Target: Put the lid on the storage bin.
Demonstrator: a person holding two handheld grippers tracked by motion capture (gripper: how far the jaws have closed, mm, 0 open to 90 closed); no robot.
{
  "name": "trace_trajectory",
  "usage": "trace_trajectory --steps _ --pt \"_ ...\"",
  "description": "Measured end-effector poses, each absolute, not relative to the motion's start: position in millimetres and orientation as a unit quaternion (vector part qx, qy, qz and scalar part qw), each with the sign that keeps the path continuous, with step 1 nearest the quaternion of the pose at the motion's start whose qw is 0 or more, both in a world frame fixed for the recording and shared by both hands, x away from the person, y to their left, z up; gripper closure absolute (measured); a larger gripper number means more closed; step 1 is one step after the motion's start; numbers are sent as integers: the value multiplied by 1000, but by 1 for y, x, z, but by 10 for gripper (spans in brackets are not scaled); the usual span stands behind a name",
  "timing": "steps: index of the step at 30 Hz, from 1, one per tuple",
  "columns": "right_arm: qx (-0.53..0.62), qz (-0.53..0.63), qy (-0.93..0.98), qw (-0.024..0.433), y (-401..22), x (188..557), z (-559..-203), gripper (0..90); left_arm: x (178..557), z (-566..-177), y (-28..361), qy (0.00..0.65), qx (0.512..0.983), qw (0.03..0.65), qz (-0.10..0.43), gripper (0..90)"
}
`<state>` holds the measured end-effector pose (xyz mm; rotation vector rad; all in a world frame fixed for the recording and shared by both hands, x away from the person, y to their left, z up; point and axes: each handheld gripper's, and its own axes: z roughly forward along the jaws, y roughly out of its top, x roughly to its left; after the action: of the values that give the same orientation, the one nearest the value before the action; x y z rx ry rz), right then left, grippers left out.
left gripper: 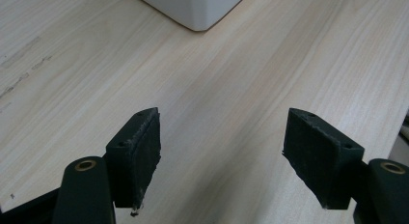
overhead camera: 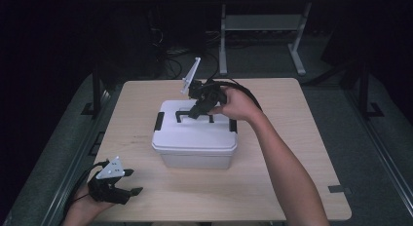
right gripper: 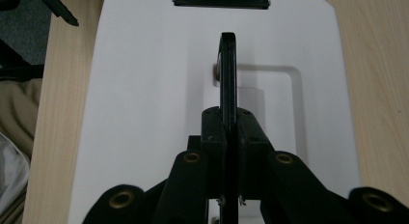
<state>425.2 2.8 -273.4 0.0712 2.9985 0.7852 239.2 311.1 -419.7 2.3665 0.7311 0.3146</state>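
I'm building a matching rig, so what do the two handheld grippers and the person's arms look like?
Both the left gripper and the right gripper are black, each topped by a grey three-cornered plate and trailing a black cable. Their blocky jaws carry brass-coloured rivets at the linkages. The forearms are bare, no sleeves showing.

light wood table, dark room, grey floor, metal-legged desk

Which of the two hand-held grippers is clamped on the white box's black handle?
The right hand-held gripper, over the white box, pinches the raised handle. The left hand-held gripper rests open on the table.
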Motion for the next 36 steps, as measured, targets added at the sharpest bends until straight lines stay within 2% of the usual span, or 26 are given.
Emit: trace_trajectory --steps 36 --pt "31 249 968 11 3 426 -286 833 238 -419 311 277 899 316 122 293"
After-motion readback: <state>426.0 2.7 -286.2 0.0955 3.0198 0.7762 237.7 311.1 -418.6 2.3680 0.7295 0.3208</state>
